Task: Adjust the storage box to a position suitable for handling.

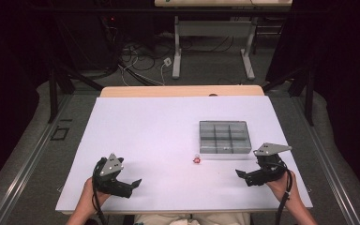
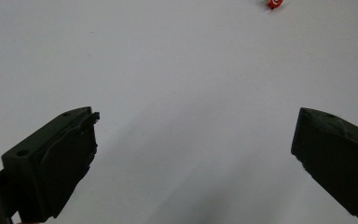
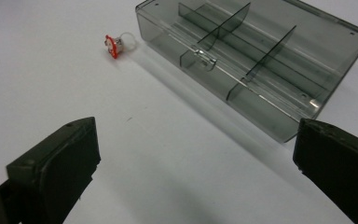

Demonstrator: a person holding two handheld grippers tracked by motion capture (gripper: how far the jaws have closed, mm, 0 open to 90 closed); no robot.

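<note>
A small red-and-white part lies on the white table, just off the near left corner of a grey clear-plastic compartment box. The right gripper view has the part at upper left and the box with its dividers at upper right. The part also sits at the top edge of the left gripper view. My left gripper rests near the front left, open and holding nothing. My right gripper is at the front right, below the box, open and holding nothing too.
The table's front edge runs close under both hands. Beyond the far edge stand a second table's legs and loose cables on the floor. Dark curtains close in both sides.
</note>
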